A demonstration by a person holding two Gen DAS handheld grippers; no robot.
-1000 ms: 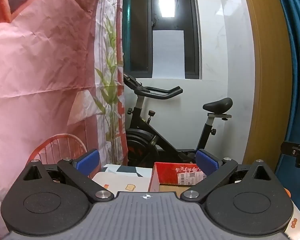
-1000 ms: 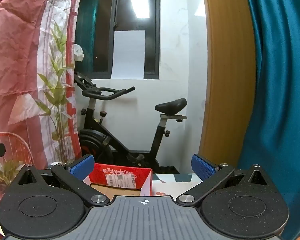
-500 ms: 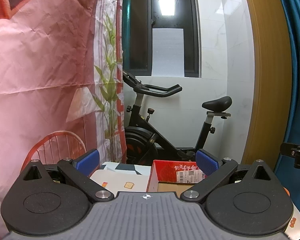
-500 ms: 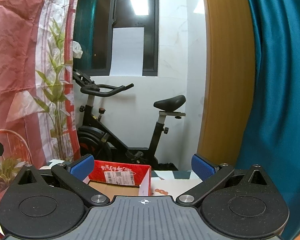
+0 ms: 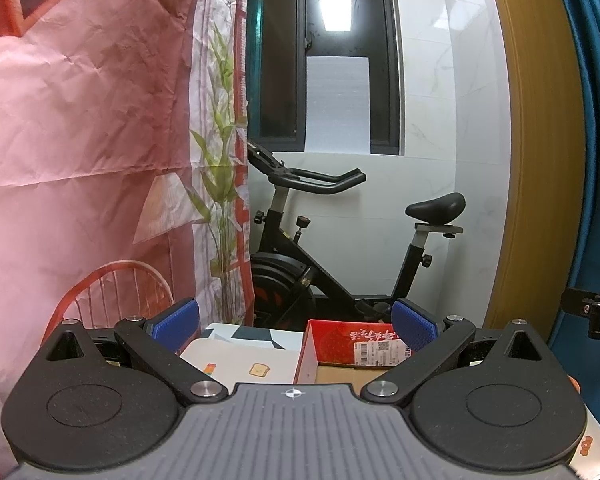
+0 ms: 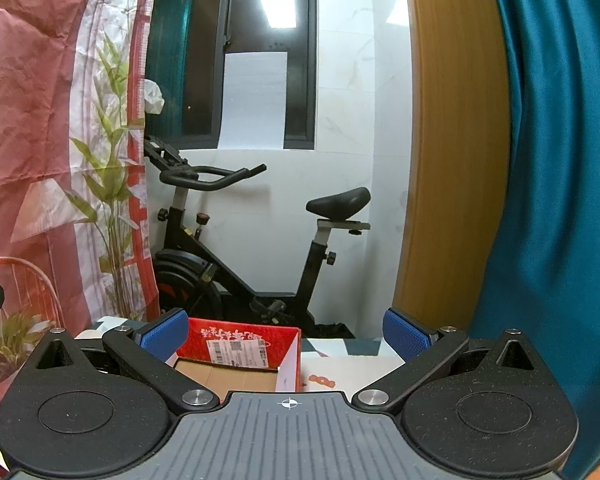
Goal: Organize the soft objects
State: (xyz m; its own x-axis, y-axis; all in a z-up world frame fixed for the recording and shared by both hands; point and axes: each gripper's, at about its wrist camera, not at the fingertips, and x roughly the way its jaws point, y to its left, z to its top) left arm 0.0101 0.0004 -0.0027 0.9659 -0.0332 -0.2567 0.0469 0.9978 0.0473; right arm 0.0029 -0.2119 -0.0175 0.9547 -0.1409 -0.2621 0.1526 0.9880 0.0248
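A red cardboard box [image 5: 352, 346] with a white shipping label stands open on a white table [image 5: 236, 360]; its brown bottom shows and looks bare. My left gripper [image 5: 296, 326] is open above the near side of the table, with the box's left wall between its blue pads. In the right wrist view the same red box [image 6: 240, 346] sits left of centre, and my right gripper [image 6: 286, 330] is open with nothing held. No soft object shows in either view.
A black exercise bike [image 5: 324, 248] stands behind the table against a white wall. A pink printed sheet [image 5: 80, 140] hangs on the left, a teal curtain [image 6: 560, 200] and wooden door frame [image 6: 448, 140] on the right. The other gripper's tip [image 5: 592, 314] pokes in at right.
Both cameras have tilted slightly downward, so the red box and table show a little more. Both grippers have stayed open.
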